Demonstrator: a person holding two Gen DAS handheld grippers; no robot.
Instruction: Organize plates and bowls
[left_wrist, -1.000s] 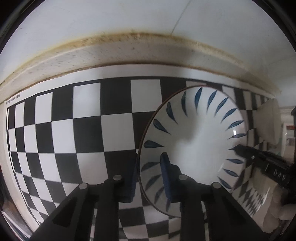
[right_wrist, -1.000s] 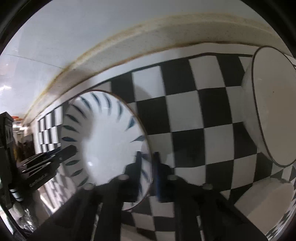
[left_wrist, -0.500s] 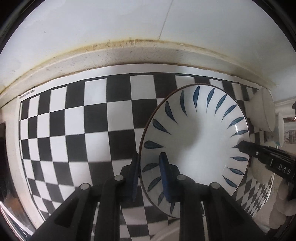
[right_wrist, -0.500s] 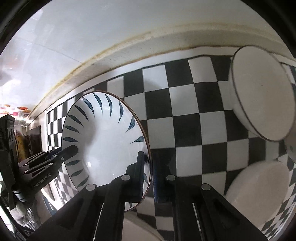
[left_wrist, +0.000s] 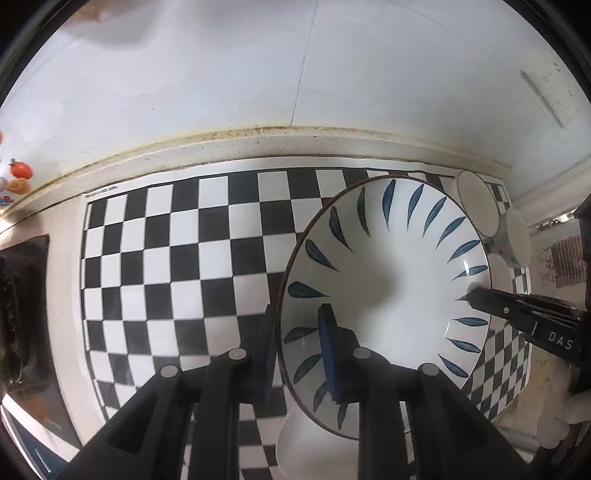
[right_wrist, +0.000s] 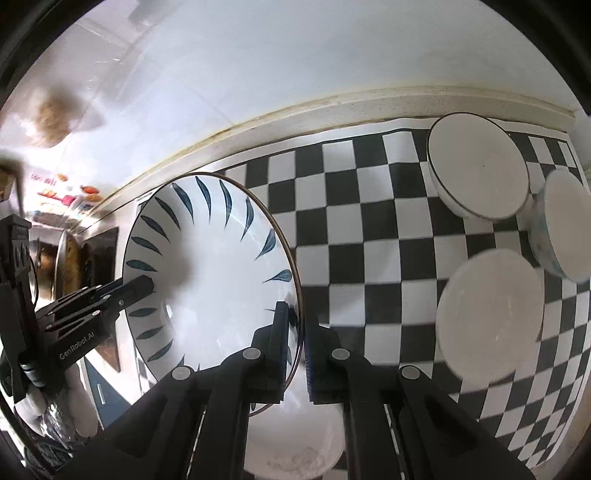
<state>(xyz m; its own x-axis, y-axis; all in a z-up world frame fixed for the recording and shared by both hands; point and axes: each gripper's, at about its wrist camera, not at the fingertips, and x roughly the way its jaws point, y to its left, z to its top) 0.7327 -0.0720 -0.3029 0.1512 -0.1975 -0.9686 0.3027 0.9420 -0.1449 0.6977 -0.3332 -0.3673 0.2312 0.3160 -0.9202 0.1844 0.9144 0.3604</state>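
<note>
A big white bowl with blue leaf marks (left_wrist: 391, 280) (right_wrist: 214, 273) hangs above the checkered mat, held from both sides. My left gripper (left_wrist: 299, 354) is shut on its left rim, one pad inside and one outside. My right gripper (right_wrist: 297, 343) is shut on the opposite rim, and in the left wrist view its fingers (left_wrist: 491, 302) grip the bowl's right side. The left gripper's fingers (right_wrist: 122, 291) show at the bowl's left rim in the right wrist view. A white dish (right_wrist: 295, 446) lies on the mat below the lifted bowl.
On the mat's right part stand a dark-rimmed white bowl (right_wrist: 480, 170), a blue-patterned bowl (right_wrist: 565, 229) and a plain white bowl (right_wrist: 491, 314). The checkered mat (left_wrist: 166, 258) covers the counter up to the pale backsplash ledge (left_wrist: 258, 144). A dark hob (left_wrist: 22, 302) lies at the far left.
Both grippers have risen with the leaf-patterned bowl between them. The mat has dropped away, more of the wall shows, and the other bowls and the dish below have come into view.
</note>
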